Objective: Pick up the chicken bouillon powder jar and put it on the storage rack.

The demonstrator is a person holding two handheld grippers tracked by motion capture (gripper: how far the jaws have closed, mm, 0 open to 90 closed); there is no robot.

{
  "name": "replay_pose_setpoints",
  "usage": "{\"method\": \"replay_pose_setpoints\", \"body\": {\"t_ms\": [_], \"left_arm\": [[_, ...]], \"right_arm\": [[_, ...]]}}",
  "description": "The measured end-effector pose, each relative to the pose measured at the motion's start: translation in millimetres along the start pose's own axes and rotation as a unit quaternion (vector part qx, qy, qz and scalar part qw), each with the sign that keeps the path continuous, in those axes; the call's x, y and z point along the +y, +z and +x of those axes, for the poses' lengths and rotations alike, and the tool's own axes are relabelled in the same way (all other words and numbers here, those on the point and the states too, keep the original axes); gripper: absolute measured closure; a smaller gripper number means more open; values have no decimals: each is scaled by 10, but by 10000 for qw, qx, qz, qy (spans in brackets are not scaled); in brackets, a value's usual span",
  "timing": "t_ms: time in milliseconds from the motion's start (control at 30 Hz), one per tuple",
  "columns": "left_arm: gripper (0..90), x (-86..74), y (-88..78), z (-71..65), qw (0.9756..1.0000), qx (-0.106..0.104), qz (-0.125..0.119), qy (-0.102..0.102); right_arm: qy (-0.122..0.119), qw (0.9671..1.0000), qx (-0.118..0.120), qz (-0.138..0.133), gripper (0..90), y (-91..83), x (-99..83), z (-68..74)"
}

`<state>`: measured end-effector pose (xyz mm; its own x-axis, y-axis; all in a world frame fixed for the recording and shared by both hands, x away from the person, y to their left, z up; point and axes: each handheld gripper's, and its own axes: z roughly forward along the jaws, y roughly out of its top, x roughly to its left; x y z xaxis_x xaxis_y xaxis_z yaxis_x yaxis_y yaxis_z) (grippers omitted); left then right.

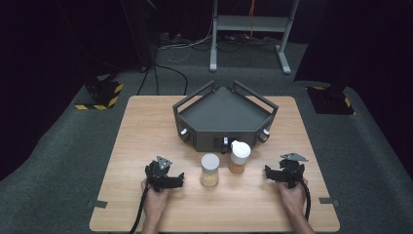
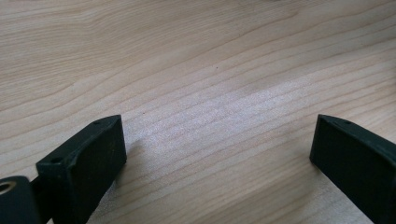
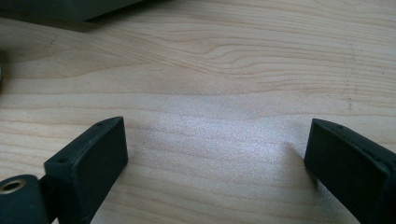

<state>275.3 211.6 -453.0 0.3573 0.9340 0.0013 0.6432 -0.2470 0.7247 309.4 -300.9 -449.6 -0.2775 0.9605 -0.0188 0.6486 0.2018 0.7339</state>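
Note:
Two small jars stand near the middle of the wooden table [image 1: 146,122]. The left jar [image 1: 210,169] has a flat grey lid and pale yellow contents. The right jar [image 1: 239,157] has a white spouted lid and orange-brown contents. My left gripper [image 1: 164,174] rests on the table left of the jars, held by a hand. Its jaws stand wide open over bare wood [image 2: 215,135]. My right gripper [image 1: 287,170] rests right of the jars, also open, with only wood [image 3: 215,135] between its jaws.
A dark grey angular tray [image 1: 225,114] with raised rails and small knobs stands behind the jars at the table's far middle. Its edge [image 3: 70,9] shows at the top left of the right gripper view. Beyond the table are a grey floor, cables and a metal stand.

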Motion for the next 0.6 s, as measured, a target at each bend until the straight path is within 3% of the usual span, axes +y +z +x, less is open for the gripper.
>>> {"method": "replay_pose_setpoints", "body": {"t_ms": [600], "left_arm": [[5,11,2,73,9997,-169,41,145]], "right_arm": [[-3,10000,2,2,54,2,3,-1]]}}
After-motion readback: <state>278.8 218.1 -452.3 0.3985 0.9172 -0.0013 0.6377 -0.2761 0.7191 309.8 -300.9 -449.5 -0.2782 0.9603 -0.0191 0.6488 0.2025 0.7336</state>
